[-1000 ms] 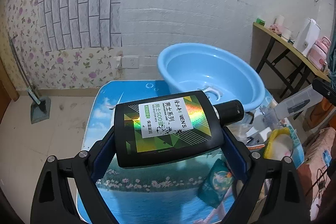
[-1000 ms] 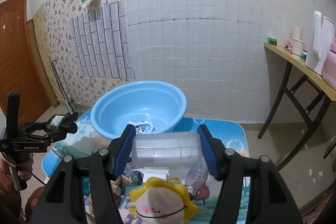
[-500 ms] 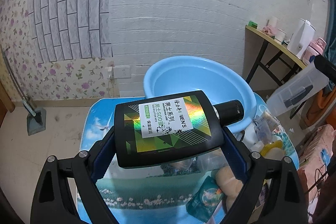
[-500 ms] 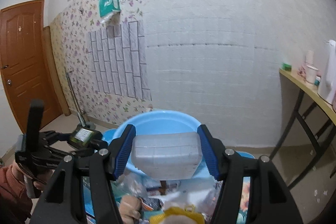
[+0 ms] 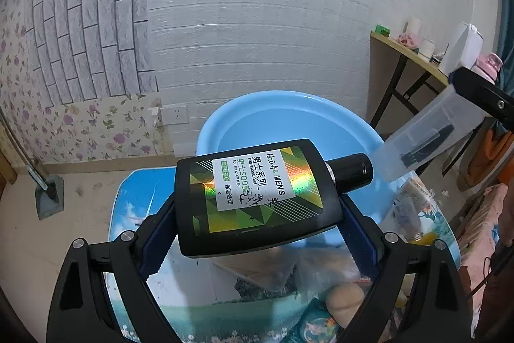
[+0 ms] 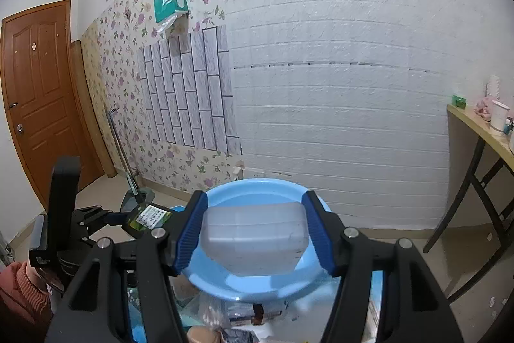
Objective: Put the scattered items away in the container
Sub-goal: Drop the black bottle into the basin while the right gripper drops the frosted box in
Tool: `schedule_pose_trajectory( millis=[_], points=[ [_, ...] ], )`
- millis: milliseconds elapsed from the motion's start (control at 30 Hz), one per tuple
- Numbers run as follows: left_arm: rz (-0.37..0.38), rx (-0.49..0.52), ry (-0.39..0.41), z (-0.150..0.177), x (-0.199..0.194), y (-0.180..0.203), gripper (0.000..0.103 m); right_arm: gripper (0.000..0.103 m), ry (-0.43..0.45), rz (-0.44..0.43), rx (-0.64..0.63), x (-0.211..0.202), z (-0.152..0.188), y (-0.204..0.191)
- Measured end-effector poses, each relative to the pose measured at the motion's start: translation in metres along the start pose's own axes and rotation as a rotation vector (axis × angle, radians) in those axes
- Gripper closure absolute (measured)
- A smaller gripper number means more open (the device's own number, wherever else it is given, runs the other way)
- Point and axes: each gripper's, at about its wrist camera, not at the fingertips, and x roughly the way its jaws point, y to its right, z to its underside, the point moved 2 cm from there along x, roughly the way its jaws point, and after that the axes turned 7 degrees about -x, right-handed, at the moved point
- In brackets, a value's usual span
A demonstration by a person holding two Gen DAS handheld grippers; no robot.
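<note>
Left gripper (image 5: 257, 233) pinches a black bottle (image 5: 257, 195) sideways, cap to the right, held just in front of the blue basin (image 5: 289, 124). Right gripper (image 6: 253, 233) pinches a clear plastic box (image 6: 253, 237), above the basin's near rim. Basin sits at the far end of the table (image 5: 138, 201); loose items lie on the near part.

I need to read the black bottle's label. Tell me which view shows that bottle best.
The left wrist view. The black bottle fills the frame's centre, label facing the camera, clamped in the left gripper. The right wrist view shows it only small at the left edge, partly hidden by the right gripper, label unreadable.
</note>
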Motion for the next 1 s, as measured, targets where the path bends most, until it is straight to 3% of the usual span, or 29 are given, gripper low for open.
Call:
schedule_pose_trajectory(
  millis=[367,567,1000],
  points=[
    [-0.018,0.063,-0.012,-0.014,0.030,0.013,0.013,0.043,-0.077,-0.017,0.030,0.049,0.013,0.016],
    [0.013,0.099,-0.043,-0.014,0.046,0.026,0.013,0.043,-0.116,-0.034,0.051,0.069,0.026,0.020],
    [-0.013,0.109,-0.096,-0.006,0.070,0.034,0.013,0.043,-0.182,-0.064,0.090,0.092,0.050,0.031]
  ],
)
